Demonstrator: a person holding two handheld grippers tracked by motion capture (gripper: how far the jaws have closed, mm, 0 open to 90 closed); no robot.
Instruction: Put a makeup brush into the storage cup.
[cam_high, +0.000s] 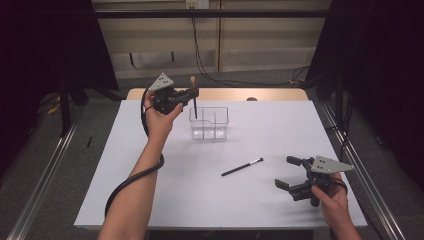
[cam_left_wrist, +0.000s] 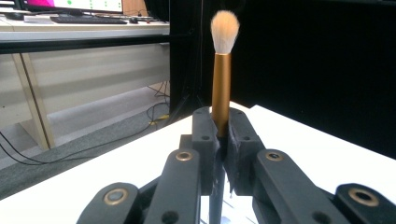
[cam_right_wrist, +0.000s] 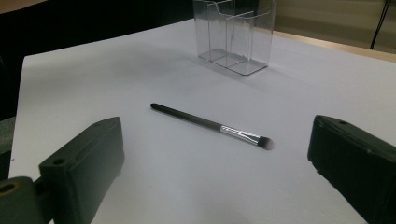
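— What are you holding in your left claw (cam_high: 192, 95)?

— You have a makeup brush (cam_left_wrist: 221, 88) pinched between its jaws, closed tight on the shaft. It stands upright — a pale, fluffy tuft on top, a gold ferrule below, then a dark handle that runs down past the jaws. In the high view the handle's lower end hangs over the left compartment of the clear organizer (cam_high: 209, 123); whether the tip is already inside, you cannot tell from here.

— And your right claw (cam_high: 294, 173)?

— Its jaws stand wide apart with nothing between them, low over the near right part of the white counter (cam_high: 150, 190). Ahead of it lies a second brush (cam_right_wrist: 212, 126), flat on the counter and well apart from the organizer: thin, with a black handle, a silver ferrule and a small dark tip.

— So how many of each?

— Two brushes — one gripped, one lying loose. One organizer, clear plastic, with dividers inside. Two claws, one in each of your hands.
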